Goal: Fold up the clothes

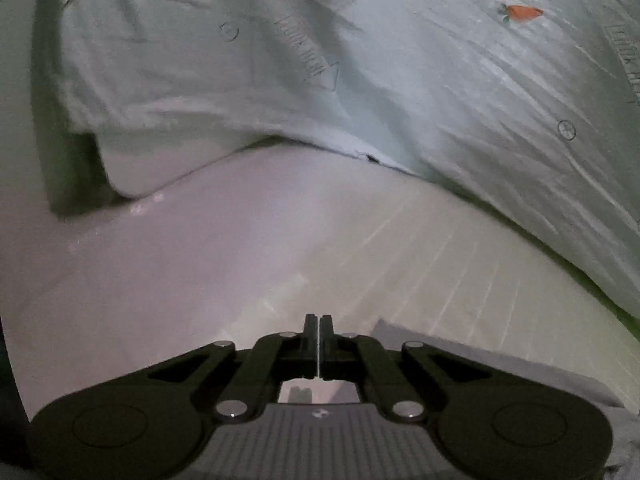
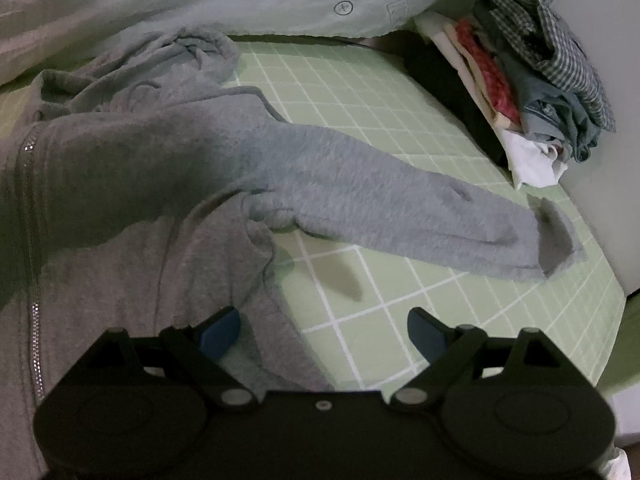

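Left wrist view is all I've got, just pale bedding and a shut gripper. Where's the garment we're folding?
Observer: A grey zip hoodie lies on the green checked sheet, seen by the right wrist camera.
Operator: Is its sleeve folded in?
Observer: No, one sleeve stretches out sideways across the sheet.
Operator: What's the right gripper doing?
Observer: The right gripper is open and holds nothing, above the hoodie's edge.
Operator: Anything else nearby?
Observer: A pile of clothes sits past the sleeve.

Right gripper (image 2: 324, 330) open, blue fingertips (image 2: 222, 330) wide apart, above hoodie hem. Grey zip hoodie (image 2: 132, 184) ahead-left on green grid sheet (image 2: 400, 312); sleeve (image 2: 400, 208) extends right. Folded clothes stack (image 2: 532, 92) far right.
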